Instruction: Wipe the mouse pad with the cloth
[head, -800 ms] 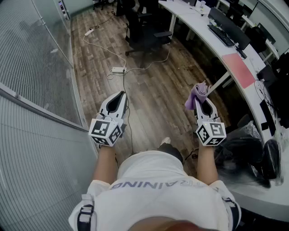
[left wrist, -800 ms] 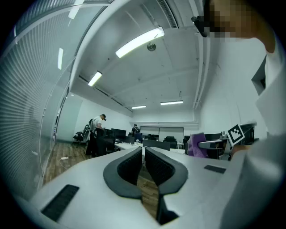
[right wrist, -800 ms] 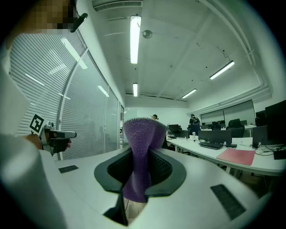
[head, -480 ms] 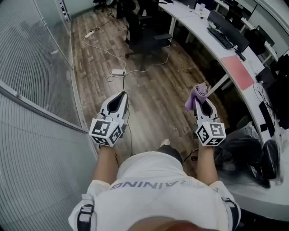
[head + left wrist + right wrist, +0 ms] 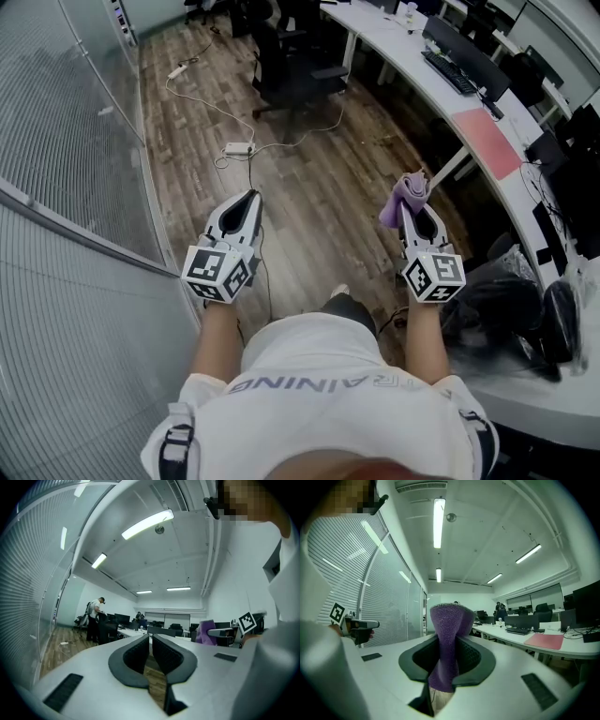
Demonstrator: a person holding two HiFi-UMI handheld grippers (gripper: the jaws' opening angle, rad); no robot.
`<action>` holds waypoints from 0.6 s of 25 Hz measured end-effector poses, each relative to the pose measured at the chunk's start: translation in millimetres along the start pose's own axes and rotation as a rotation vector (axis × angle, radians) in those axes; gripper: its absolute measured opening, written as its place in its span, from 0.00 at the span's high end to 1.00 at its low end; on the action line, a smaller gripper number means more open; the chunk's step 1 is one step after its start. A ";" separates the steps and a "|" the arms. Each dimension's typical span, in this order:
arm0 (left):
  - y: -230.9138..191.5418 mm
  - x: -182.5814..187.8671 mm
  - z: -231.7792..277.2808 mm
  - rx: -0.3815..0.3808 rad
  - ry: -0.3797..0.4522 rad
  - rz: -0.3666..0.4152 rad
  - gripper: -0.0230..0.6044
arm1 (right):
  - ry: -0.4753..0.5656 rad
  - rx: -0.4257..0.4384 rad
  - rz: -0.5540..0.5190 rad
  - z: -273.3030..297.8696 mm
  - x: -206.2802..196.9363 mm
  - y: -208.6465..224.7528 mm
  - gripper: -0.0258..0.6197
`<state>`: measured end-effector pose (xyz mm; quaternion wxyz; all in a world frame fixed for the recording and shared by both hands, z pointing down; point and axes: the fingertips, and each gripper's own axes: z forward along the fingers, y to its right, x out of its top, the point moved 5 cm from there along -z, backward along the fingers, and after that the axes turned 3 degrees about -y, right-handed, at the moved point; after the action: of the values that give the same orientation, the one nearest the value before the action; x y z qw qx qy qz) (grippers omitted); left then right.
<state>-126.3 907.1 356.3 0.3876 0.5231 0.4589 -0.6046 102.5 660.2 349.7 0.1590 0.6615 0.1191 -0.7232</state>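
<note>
A purple cloth [image 5: 405, 195] sticks up from the jaws of my right gripper [image 5: 413, 210], which is shut on it; in the right gripper view the cloth [image 5: 447, 639] fills the gap between the jaws. My left gripper [image 5: 246, 204] is held out over the wooden floor, shut with nothing in it; its jaws nearly touch at the tips [image 5: 151, 639]. A pink mouse pad [image 5: 487, 142] lies on the long white desk [image 5: 427, 77] at the right, well ahead of the right gripper; it also shows as a pink sheet [image 5: 545, 641] in the right gripper view.
A keyboard [image 5: 448, 72] and monitors stand on the desk beyond the pad. A black office chair [image 5: 295, 77] stands ahead, with a white power strip [image 5: 237, 148] and cables on the floor. A glass wall with blinds [image 5: 66, 169] runs along the left. A dark bag [image 5: 502, 314] sits at my right.
The view has shifted slightly: desk, chair and power strip sit a little higher and further left in the frame. Both grippers keep their pose and the cloth stays clamped.
</note>
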 end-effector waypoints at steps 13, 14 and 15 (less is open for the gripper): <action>-3.6 -13.0 44.1 -0.024 -0.067 -0.006 0.89 | -0.016 -0.012 0.020 31.4 -10.1 29.8 0.81; -5.1 -13.0 50.0 -0.022 -0.074 -0.002 0.89 | -0.017 -0.010 0.028 37.5 -11.0 34.1 0.81; -7.3 -12.9 56.6 -0.019 -0.081 0.000 0.89 | -0.019 -0.008 0.037 44.4 -12.5 38.5 0.81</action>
<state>-146.9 854.6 371.9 0.4107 0.4944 0.4485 -0.6211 77.5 608.7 368.0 0.1763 0.6560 0.1081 -0.7259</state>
